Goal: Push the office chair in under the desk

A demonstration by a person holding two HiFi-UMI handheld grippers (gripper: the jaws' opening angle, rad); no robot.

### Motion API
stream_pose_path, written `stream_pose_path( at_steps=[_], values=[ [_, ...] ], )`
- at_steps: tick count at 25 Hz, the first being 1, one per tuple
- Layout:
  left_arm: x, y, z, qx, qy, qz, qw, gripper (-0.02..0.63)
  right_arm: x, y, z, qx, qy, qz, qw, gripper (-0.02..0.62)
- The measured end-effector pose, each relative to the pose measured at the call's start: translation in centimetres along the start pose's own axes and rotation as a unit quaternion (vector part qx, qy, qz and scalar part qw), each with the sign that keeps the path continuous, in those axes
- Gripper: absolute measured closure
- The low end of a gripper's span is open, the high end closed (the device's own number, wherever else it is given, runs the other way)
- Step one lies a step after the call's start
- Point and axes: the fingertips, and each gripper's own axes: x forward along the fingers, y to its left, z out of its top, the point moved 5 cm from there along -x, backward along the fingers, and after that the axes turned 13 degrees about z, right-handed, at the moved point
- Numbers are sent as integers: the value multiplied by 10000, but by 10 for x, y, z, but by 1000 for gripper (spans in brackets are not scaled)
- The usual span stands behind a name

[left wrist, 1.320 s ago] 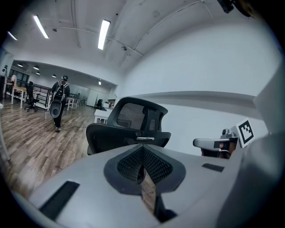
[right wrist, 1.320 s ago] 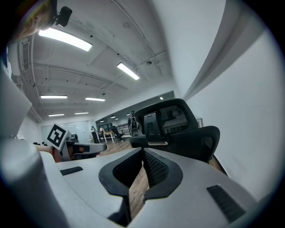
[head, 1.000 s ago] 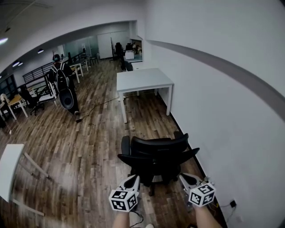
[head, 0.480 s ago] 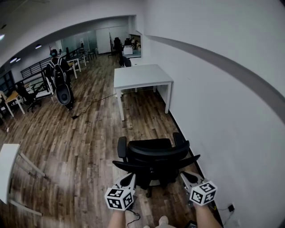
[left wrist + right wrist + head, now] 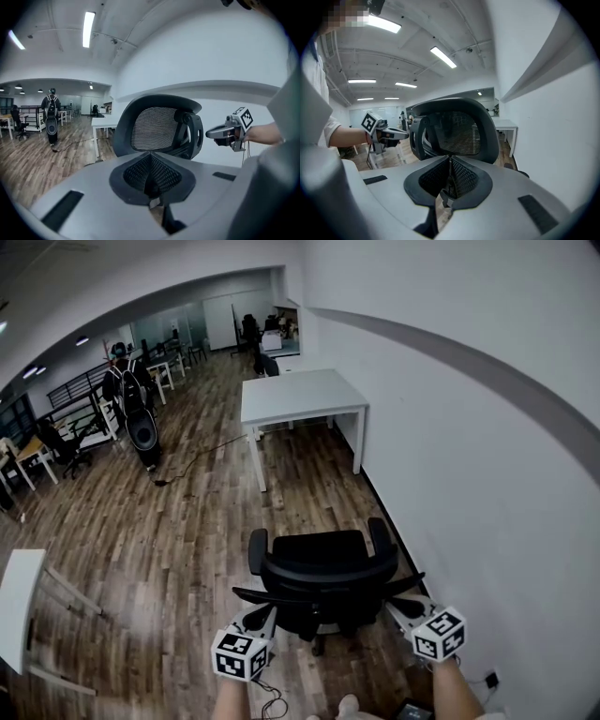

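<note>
We stand behind the office chair [image 5: 323, 577], which sits on the wooden floor [image 5: 169, 531] close to the white wall [image 5: 450, 427] on our right. Its mesh back faces us and its seat points toward the white bench [image 5: 300, 395]. That bench stands farther along the same wall, well apart from the chair (bare floorboards lie between the two).

The left claw [image 5: 258, 617] is at the left edge of the chair back and the right claw [image 5: 403, 607] at its right edge, one on either side. From the head view we cannot tell whether the tips touch the frame.

In the left gripper view the left claw [image 5: 151, 187] has its jaws pressed together with nothing between them. The chair back [image 5: 157, 129] rises just ahead, and the right claw [image 5: 225, 133] shows beyond it. In the right gripper view the right claw [image 5: 449, 187] is likewise closed and empty. The chair back [image 5: 457, 131] fills the middle, with the left claw [image 5: 391, 135] to its left.

The print we can make out is the black-and-white square pattern on each claw's cube.

Far off on the left a person [image 5: 127, 395] stands among other furniture, and a second white table [image 5: 19, 596] cuts the left edge.
</note>
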Motion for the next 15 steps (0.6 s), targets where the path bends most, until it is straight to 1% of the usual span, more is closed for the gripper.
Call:
stream_pose_path(
  at_steps=[3,10,12,15],
  values=[
    [4,8,4,309,132,-12,9994,604,2,-6,0,-109,224,186,9995,560],
    [15,14,14,842,284,-111,9960,604,6,-15,4,-254,412,474,9977,560],
    [16,14,16,1077,344,-204,9934,603,8,-16,8,-318,459,569,9968,558],
    [20,12,17,1537,435,-256,9868,604,7,-20,11,-447,593,642,9952,558]
  ],
)
